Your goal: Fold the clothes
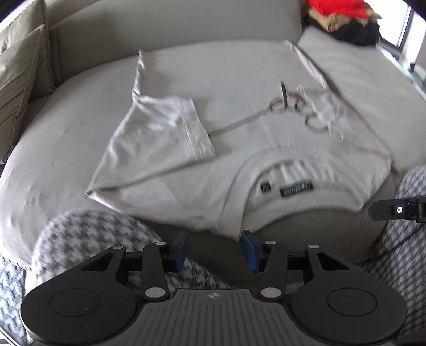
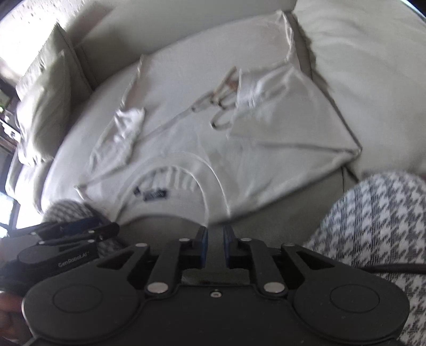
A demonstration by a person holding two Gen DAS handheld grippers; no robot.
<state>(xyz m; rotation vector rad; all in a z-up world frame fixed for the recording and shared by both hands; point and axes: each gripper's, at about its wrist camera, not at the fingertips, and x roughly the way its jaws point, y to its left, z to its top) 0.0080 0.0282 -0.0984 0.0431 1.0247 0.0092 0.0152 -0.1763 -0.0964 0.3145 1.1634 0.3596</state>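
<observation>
A white T-shirt [image 1: 239, 138] lies flat on a grey sofa seat [image 1: 66, 127], collar toward me, both sleeves folded inward, with a ring print on its front. It also shows in the right wrist view [image 2: 213, 149]. My left gripper [image 1: 214, 250] is open and empty, just short of the collar edge. My right gripper [image 2: 215, 246] has its jaws narrowly apart and holds nothing, near the shirt's front edge. The right gripper's tip shows in the left wrist view [image 1: 399, 210]; the left gripper shows in the right wrist view [image 2: 66, 239].
The person's knees in houndstooth trousers [image 1: 87, 234] [image 2: 372, 226] flank the grippers. A pile of red, tan and black clothes [image 1: 343, 18] sits at the back right. Cushions [image 1: 18, 74] lean at the left; the sofa backrest [image 1: 173, 21] runs behind.
</observation>
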